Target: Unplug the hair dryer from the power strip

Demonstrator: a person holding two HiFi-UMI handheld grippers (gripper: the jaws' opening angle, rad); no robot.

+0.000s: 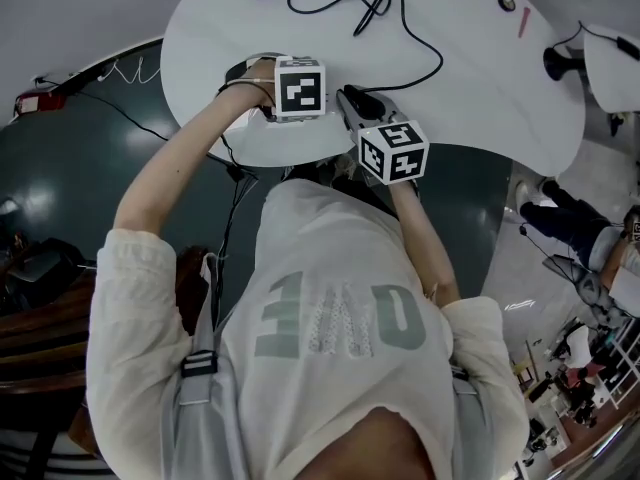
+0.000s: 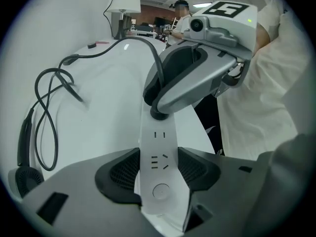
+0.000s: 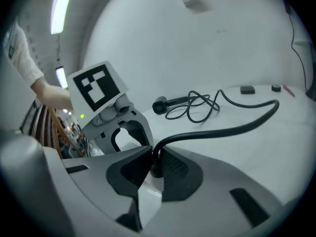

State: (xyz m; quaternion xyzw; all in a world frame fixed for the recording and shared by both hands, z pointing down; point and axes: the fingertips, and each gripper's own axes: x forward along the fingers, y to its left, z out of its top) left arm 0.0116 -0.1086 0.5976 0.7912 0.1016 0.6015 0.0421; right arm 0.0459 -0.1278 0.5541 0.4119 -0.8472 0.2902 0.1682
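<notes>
Grip step: your left hand-held gripper point(image 2: 158, 150), jaws wide, clamps the power strip point(image 2: 157, 127) at lower centre; your right hand-held gripper point(image 3: 156, 152) pinches the plug point(image 3: 156, 168) narrowly — next, pull it straight out.

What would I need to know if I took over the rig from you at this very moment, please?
Left tongs: clamped on the sides of the power strip, holding it on the white table.
Right tongs: shut on the black plug, which looks still seated in the strip's far socket.
Hair dryer: lying further across the table, its cord trailing back to the plug.
Done: both grips set.
Left: pull the plug out while steadying the strip.
</notes>
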